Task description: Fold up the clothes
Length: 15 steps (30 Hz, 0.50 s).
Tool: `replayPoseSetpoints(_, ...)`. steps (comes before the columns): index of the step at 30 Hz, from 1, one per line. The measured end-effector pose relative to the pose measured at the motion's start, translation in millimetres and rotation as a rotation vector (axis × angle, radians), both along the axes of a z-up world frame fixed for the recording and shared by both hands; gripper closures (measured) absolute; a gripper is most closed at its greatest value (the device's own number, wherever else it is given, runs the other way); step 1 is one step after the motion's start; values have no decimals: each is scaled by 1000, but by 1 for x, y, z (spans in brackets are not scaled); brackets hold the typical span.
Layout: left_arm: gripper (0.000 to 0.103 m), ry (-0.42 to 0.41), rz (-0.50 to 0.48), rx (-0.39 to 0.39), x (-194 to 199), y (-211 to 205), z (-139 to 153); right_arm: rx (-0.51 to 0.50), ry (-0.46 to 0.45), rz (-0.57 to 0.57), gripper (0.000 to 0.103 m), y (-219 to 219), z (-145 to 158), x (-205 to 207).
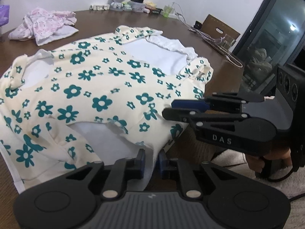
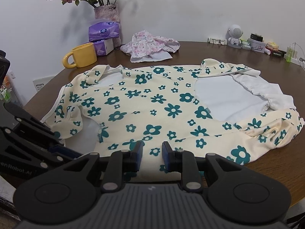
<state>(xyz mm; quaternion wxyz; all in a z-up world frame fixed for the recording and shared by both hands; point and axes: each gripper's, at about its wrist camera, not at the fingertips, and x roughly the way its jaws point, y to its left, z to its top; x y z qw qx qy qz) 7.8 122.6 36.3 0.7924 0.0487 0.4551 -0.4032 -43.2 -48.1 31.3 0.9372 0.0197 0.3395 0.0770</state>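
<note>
- Your left gripper (image 1: 150,159) sits at the near edge of the cream garment with teal flowers (image 1: 99,87); its jaws stand only a narrow gap apart, with a fold of the white lining running up between the blue pads. The cloth looks pinched there.
- Your right gripper (image 2: 152,153) is also at the garment's near hem. Its jaws are parted a little wider, and flowered cloth lies between the pads (image 2: 140,152); you cannot tell whether they press on it.
- Ahead of both sets of jaws the garment lies spread across the brown table (image 2: 190,46), white lining showing at several openings.
- Beyond it, well apart from your jaws, a crumpled pink garment (image 2: 150,44) rests near the wall.
- Left of that in the right wrist view stand a yellow mug (image 2: 82,55), purple tissue packs (image 2: 103,31) and a vase of flowers (image 2: 107,12).
</note>
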Motion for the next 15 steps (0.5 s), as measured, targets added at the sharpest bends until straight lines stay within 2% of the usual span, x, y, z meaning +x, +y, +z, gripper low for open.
replayPoseSetpoints(11, 92, 21, -31, 24, -6, -3, -5, 10, -5, 10, 80, -4, -1, -9)
replayPoseSetpoints(13, 79, 35, -27, -1, -8, 0, -1, 17, -10, -3, 80, -9, 0, -10)
replayPoseSetpoints(15, 75, 34, -15, -29, -10, 4, 5, 24, -15, -17, 80, -14, 0, -12)
